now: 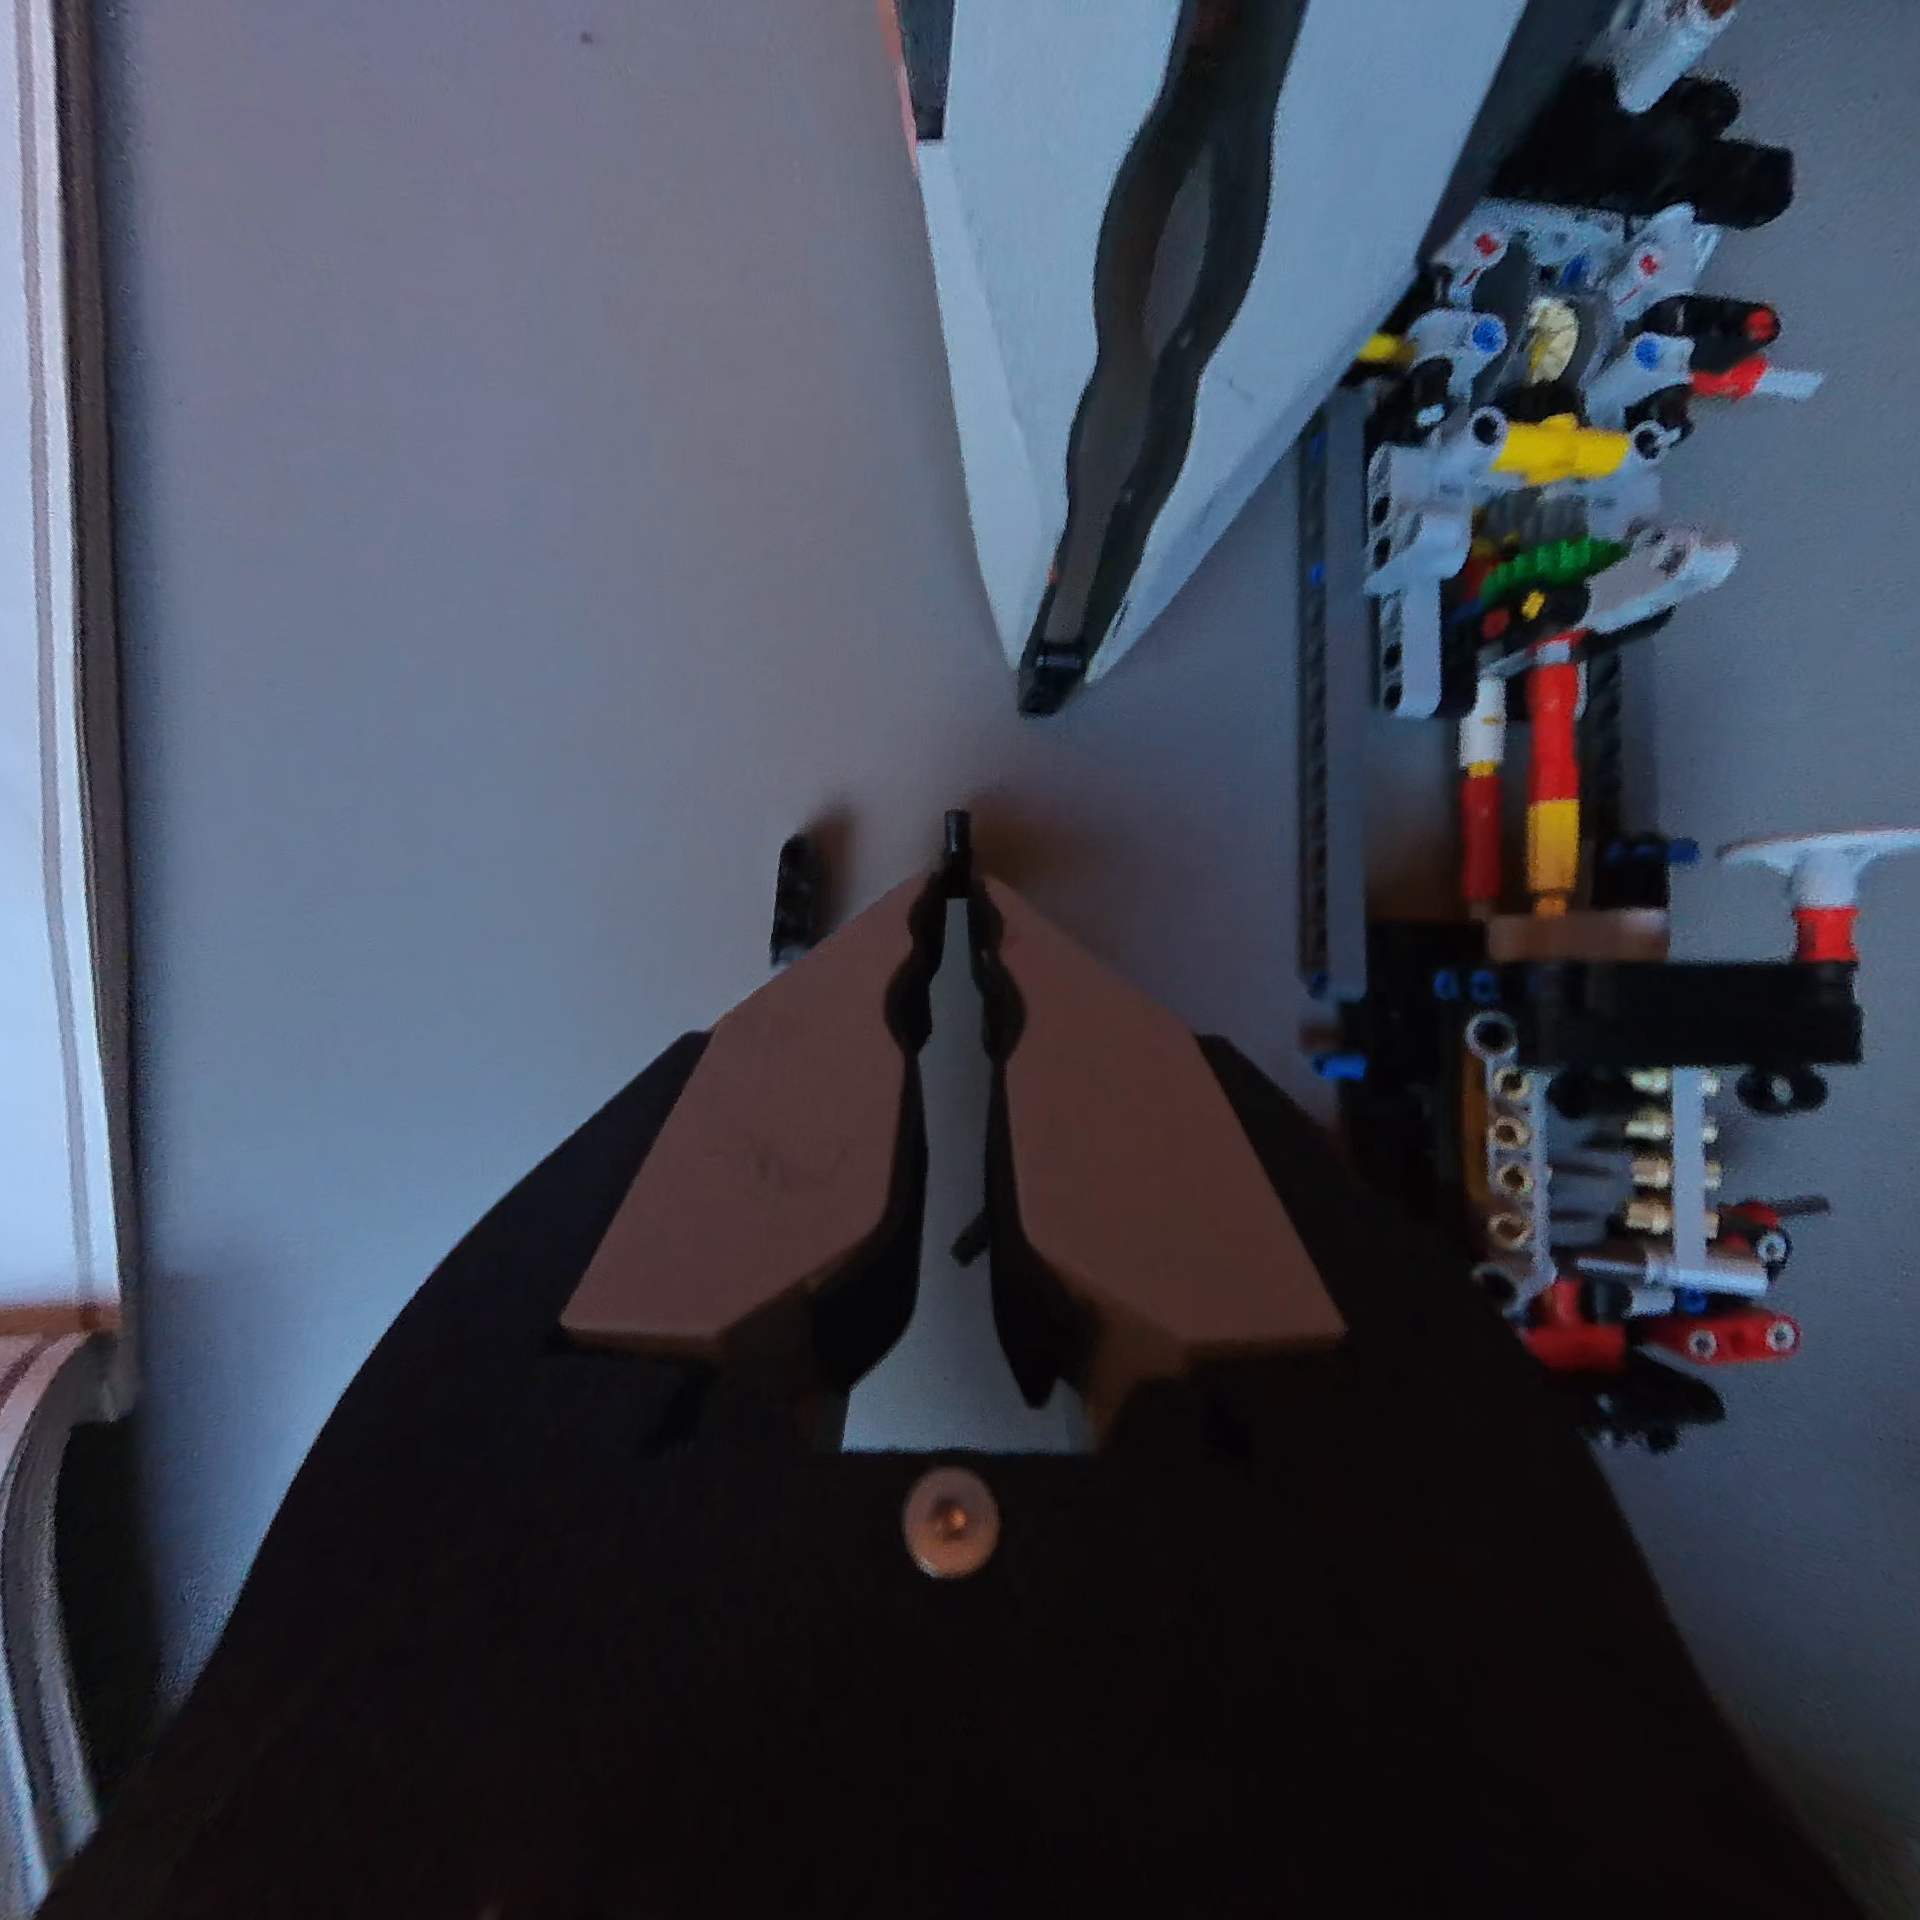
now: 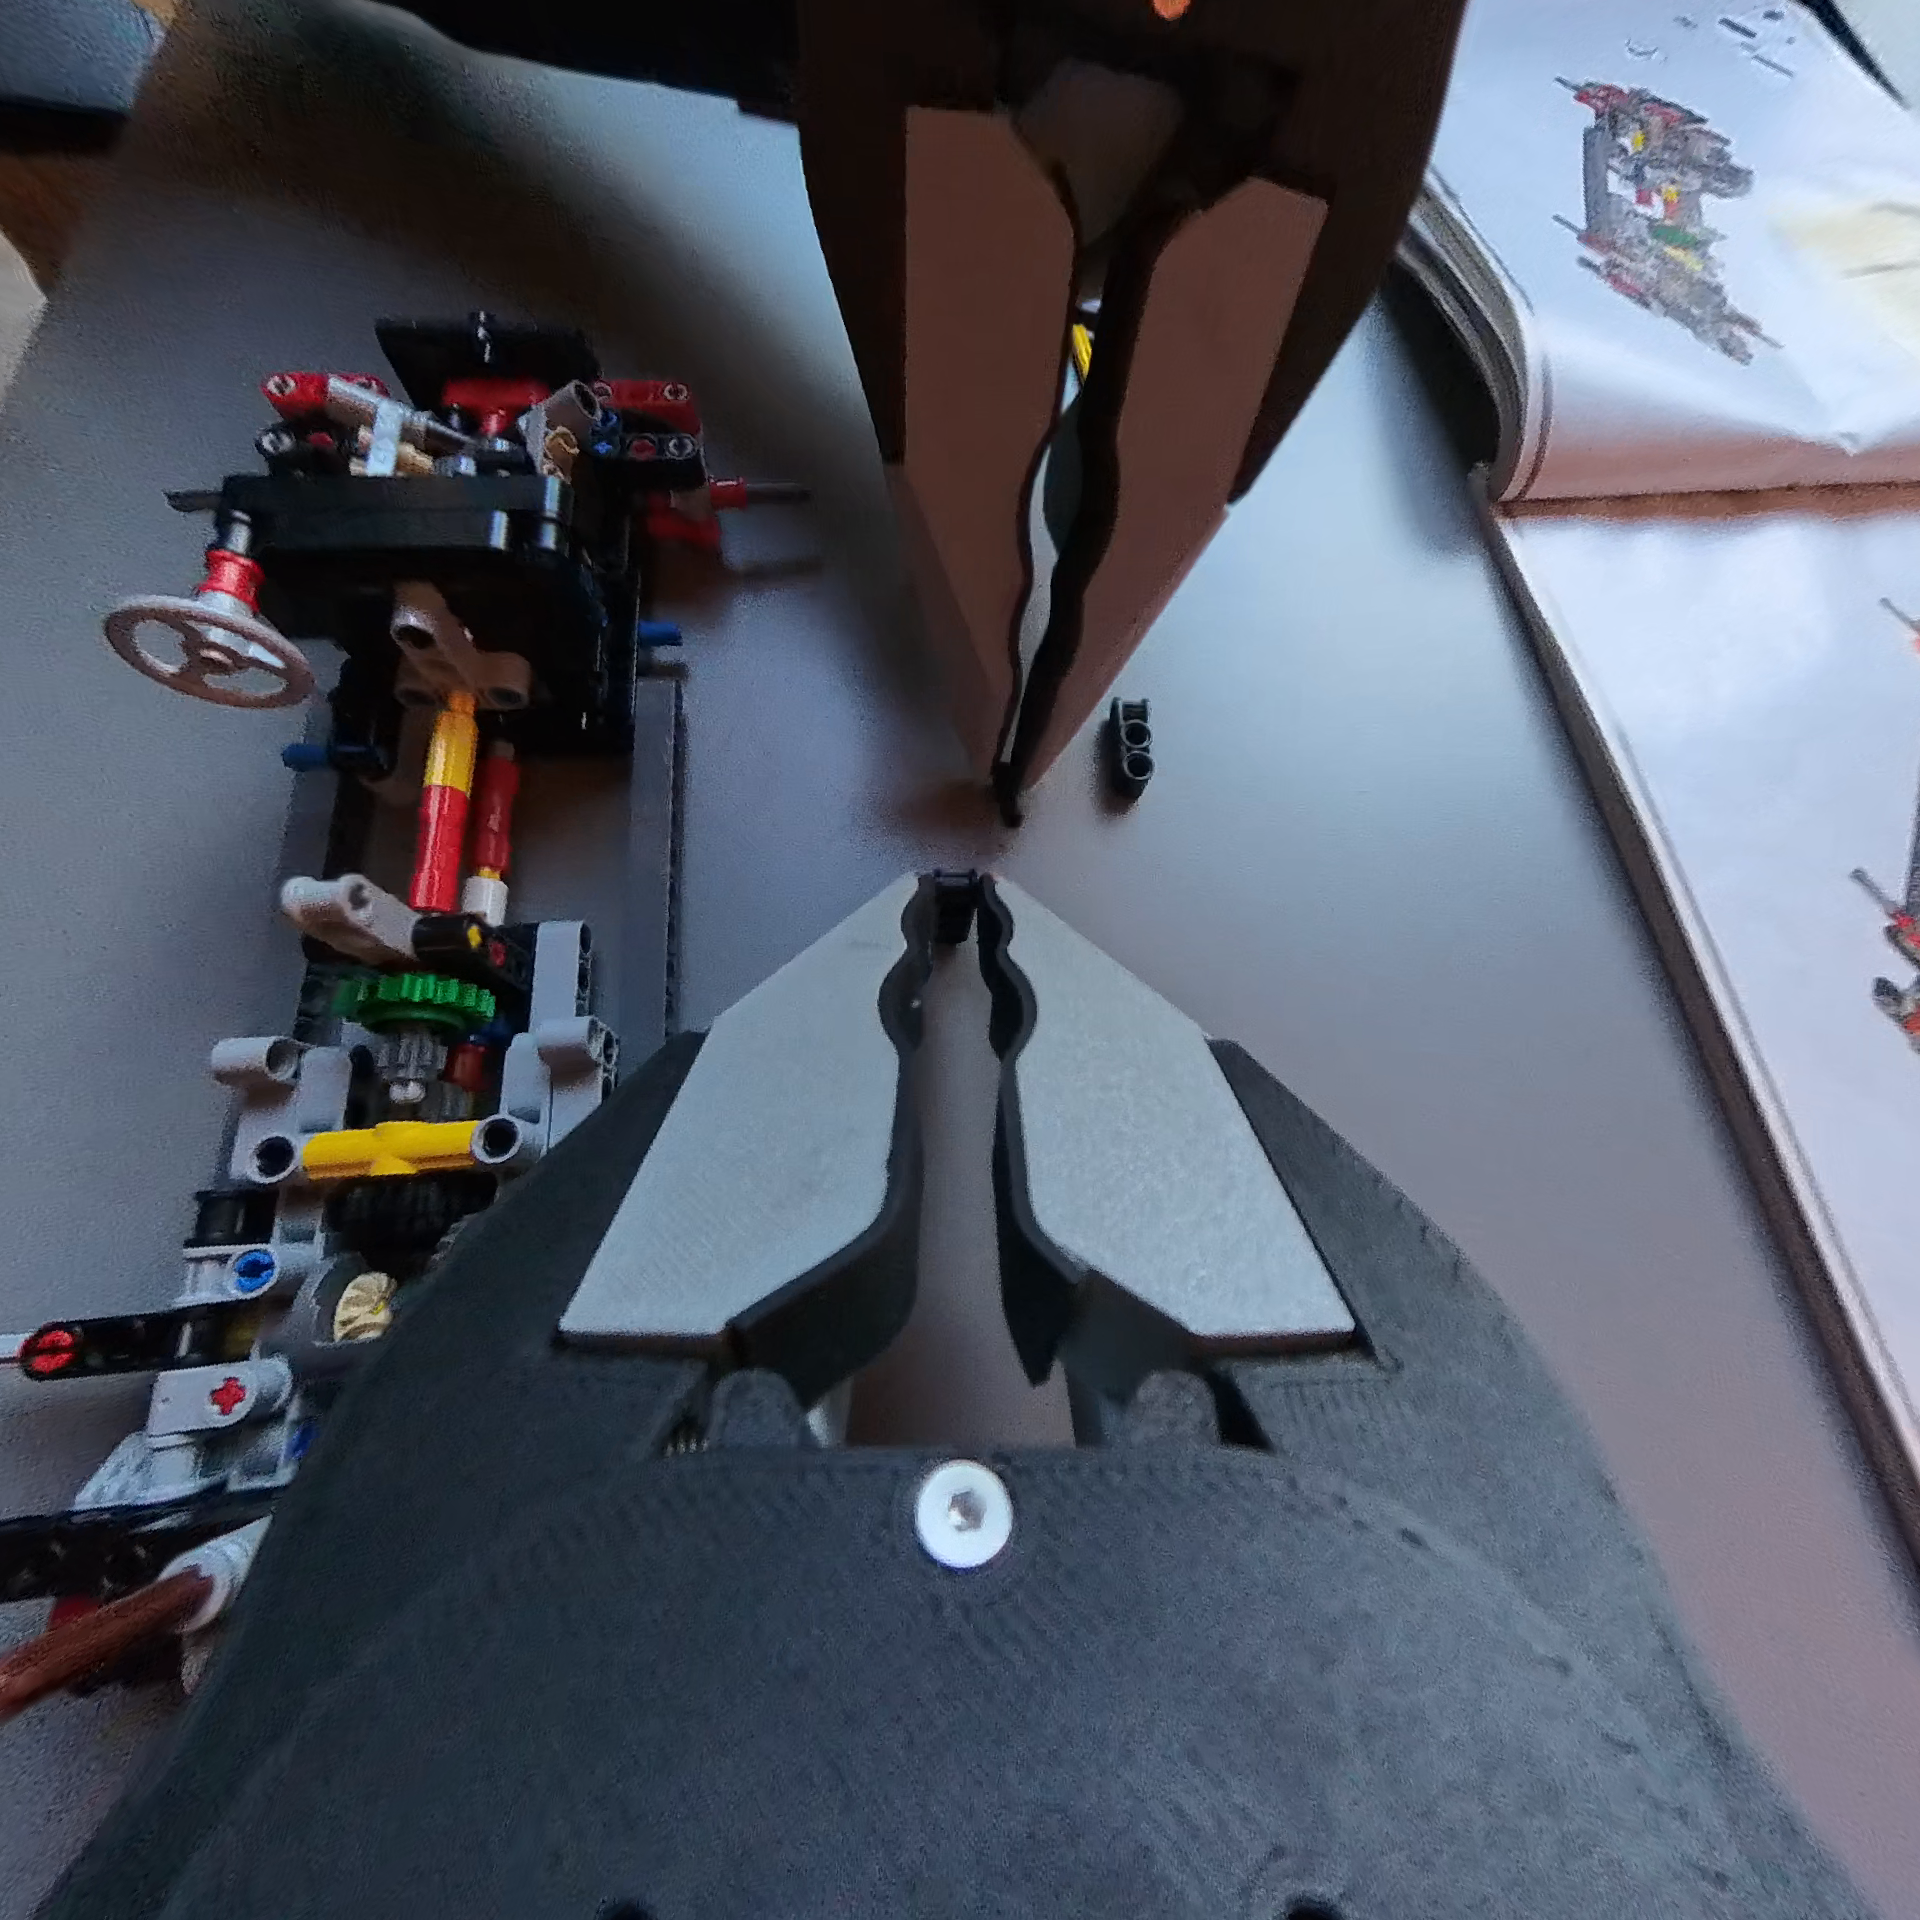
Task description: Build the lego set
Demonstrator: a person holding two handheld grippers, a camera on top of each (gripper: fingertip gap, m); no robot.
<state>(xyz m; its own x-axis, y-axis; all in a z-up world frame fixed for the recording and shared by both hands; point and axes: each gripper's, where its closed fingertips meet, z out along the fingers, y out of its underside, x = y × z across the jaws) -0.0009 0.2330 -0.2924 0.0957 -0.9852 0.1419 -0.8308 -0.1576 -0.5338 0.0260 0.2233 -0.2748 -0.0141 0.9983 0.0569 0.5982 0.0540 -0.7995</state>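
Left wrist view: the left gripper pinches a thin black pin that juts out at 12 o'clock, with a black connector piece at 10 o'clock on the grey table. Right gripper clamps a small black block; the brick chassis model lies at 9 o'clock.

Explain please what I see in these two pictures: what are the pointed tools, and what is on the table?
Each picture comes from a camera mounted on a hand-held two-finger gripper, looking along its fingers. The left gripper, with brown fingers, pinches a small black plastic pin. The right gripper, with grey fingers, pinches a small black plastic connector piece. Their tips nearly meet above the grey table. On it lie a half-built multicoloured toy-brick vehicle frame, a loose black two-hole brick and an open instruction booklet.
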